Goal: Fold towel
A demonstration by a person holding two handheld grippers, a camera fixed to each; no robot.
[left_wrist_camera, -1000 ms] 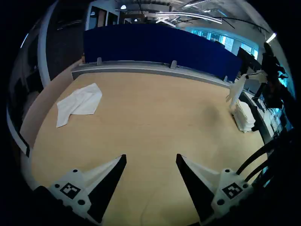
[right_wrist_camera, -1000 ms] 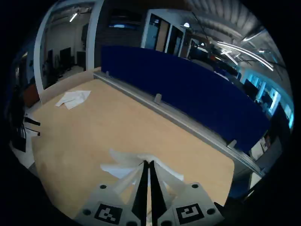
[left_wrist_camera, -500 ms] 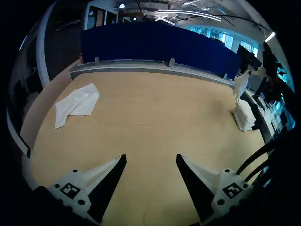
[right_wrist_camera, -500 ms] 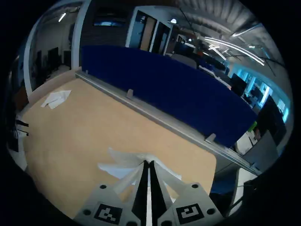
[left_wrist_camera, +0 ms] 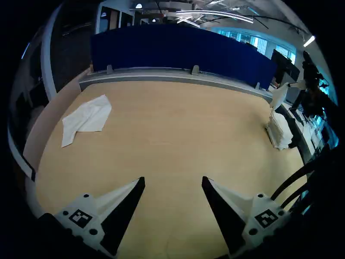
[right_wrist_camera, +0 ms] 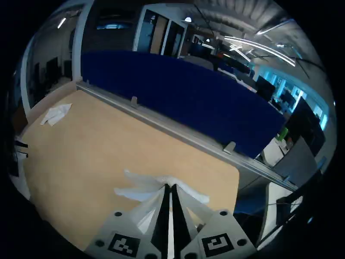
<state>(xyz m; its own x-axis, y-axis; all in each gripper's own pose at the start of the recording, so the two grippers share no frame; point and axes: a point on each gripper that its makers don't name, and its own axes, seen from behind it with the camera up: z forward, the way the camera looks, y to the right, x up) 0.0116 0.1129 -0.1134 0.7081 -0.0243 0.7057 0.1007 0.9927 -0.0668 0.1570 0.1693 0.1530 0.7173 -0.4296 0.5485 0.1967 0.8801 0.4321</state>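
Crumpled towel [left_wrist_camera: 86,118]: is lying at the far left of the table [left_wrist_camera: 181,129], well apart from both grippers.
Left gripper [left_wrist_camera: 172,178]: is hovering over bare wood, its jaws standing wide apart and gripping nothing.
Folded stack [left_wrist_camera: 279,131]: is sitting at the table's right edge.
Right gripper [right_wrist_camera: 170,186]: is pinching a white towel [right_wrist_camera: 144,178] between fingers pressed nearly together, the cloth fanning out to both sides.
Blue divider [right_wrist_camera: 185,99]: is running along the table's far edge.

White tapered jaws, black inner faces, b/w sq. markers [left_wrist_camera: 81,218]
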